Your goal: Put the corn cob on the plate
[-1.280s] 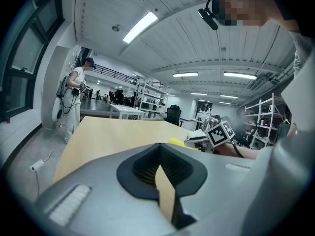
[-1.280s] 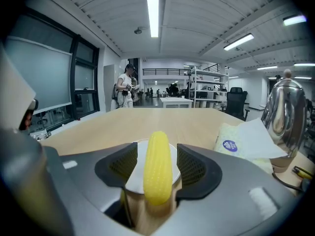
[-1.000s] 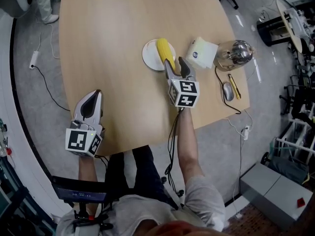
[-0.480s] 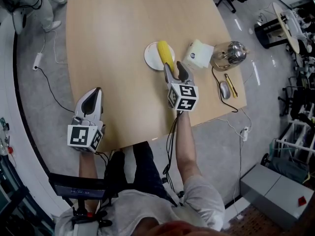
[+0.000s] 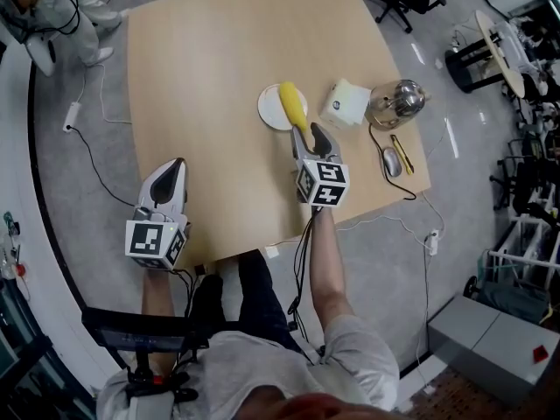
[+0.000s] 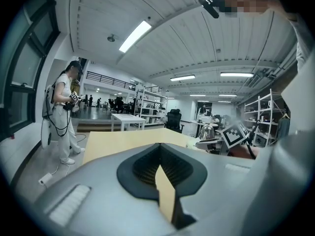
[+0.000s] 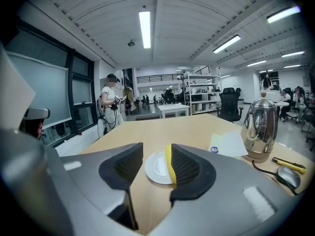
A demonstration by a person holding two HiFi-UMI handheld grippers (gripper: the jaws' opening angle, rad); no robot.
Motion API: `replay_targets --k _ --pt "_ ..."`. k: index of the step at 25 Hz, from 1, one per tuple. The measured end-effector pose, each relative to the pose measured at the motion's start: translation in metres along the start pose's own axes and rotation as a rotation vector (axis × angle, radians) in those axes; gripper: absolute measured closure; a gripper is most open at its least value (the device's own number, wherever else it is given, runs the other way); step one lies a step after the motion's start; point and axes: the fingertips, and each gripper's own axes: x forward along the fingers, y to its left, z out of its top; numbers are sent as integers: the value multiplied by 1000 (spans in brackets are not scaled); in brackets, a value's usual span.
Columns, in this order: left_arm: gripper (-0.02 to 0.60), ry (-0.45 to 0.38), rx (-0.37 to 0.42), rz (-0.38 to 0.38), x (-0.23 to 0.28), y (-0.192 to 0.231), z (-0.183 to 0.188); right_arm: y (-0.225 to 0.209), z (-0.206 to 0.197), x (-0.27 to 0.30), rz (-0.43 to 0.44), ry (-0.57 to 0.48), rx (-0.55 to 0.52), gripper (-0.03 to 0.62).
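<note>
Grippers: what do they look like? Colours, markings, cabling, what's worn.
The left gripper and right gripper match: light grey tapered shells, dark ribbed pads, and a white cube with black square markers at the rear. A black cable runs from the right one down the forearm. The sleeve is short and light grey. The right one's jaws have just been closing, nothing between them.

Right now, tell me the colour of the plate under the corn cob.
Plain white; the plate shows best in the head view.

Bright, even light from ceiling strip lights [image 7: 144,28], soft shadows, fisheye bending plus dark corners, left gripper [image 6: 160,154] close-up blurred
</note>
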Motion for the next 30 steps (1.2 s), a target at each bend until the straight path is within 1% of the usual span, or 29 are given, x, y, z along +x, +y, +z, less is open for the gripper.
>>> replay_targets --k 4,8,14,30 --pt "561 -1 11 -5 -10 -7 11 5 9 -19 1 -10 29 414" --pt "561 -6 16 -8 -12 -9 13 8 15 -30 7 -25 46 419" --pt "561 -20 28 -14 -19 -9 22 20 23 -46 9 -46 40 430" --pt "561 -52 70 -61 -38 -38 56 38 40 -112 -6 -67 61 434"
